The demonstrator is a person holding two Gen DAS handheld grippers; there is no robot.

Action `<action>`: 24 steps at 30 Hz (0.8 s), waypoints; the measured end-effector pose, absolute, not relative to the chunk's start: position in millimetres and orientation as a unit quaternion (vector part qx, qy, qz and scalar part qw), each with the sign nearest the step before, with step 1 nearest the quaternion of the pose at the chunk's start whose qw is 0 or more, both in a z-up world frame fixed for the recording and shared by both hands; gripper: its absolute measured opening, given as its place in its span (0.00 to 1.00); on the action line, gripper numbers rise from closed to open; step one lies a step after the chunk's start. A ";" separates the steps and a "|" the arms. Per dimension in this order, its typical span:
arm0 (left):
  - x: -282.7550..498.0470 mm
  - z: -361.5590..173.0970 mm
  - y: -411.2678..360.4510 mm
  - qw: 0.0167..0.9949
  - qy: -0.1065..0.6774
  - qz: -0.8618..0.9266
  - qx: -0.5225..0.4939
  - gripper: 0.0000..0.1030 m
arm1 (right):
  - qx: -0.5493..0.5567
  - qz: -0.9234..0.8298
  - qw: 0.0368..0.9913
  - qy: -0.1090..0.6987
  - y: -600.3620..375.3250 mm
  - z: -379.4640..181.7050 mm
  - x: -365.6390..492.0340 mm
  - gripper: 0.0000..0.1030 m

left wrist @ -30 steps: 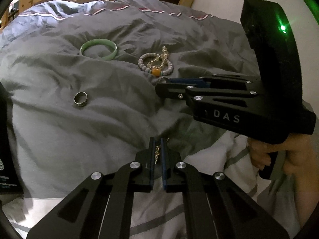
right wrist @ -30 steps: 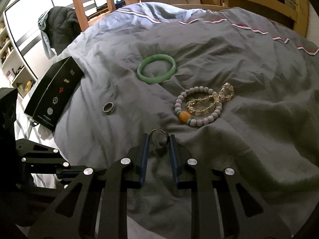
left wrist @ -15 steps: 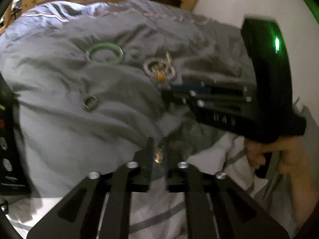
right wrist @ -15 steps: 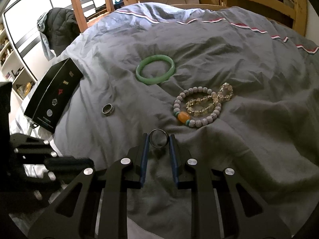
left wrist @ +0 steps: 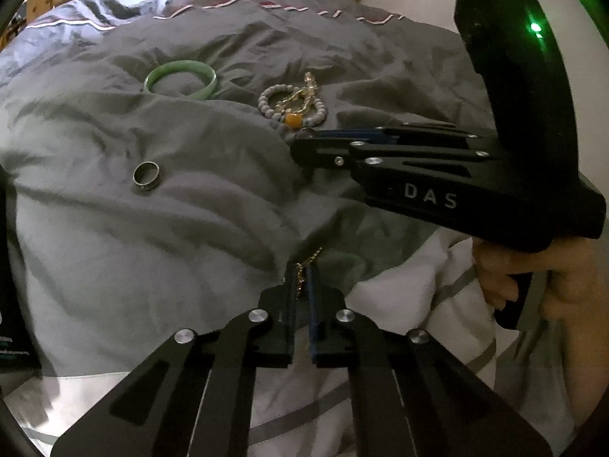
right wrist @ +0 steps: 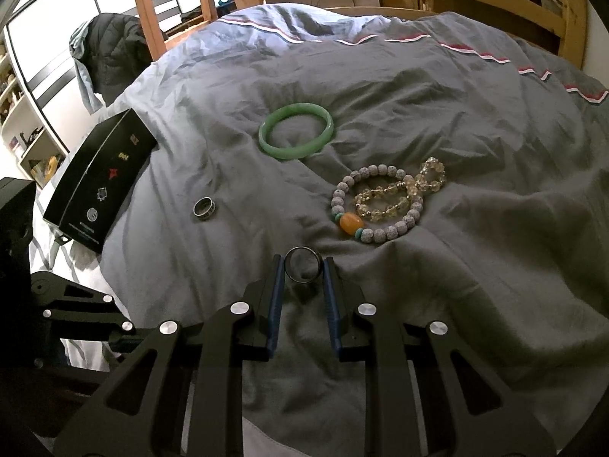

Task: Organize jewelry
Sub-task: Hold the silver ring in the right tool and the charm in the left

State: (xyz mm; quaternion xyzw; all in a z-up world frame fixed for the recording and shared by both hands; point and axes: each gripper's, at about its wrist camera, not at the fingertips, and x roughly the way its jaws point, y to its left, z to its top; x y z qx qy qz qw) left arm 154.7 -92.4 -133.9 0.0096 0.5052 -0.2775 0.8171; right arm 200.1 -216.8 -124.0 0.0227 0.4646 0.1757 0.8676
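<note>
Fingers [left wrist: 291, 289] of our left gripper [left wrist: 300, 278] pinch a gold chain [left wrist: 304, 266]; our right gripper [right wrist: 303, 270] clamps a dark ring [right wrist: 303, 263]. Beside them, the black box [right wrist: 101, 179] lies shut on the bed [right wrist: 475, 114].

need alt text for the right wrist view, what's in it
The right gripper pinches a dark metal ring upright over a rumpled grey duvet. Beyond lie a green bangle, two overlapping beaded bracelets and a second ring, with a black box at the left edge.
</note>
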 end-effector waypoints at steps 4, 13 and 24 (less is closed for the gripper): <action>156.1 -132.2 -89.5 0.819 0.503 -0.277 0.006 0.03 | 0.025 0.175 0.868 0.464 -217.7 -123.5 199.9 0.20; 153.4 -132.0 -95.3 0.821 0.500 -0.273 0.025 0.36 | 0.022 0.176 0.866 0.467 -216.3 -124.9 200.6 0.20; 156.2 -135.2 -96.0 0.811 0.511 -0.283 0.014 0.04 | 0.019 0.177 0.866 0.467 -214.5 -125.6 199.6 0.20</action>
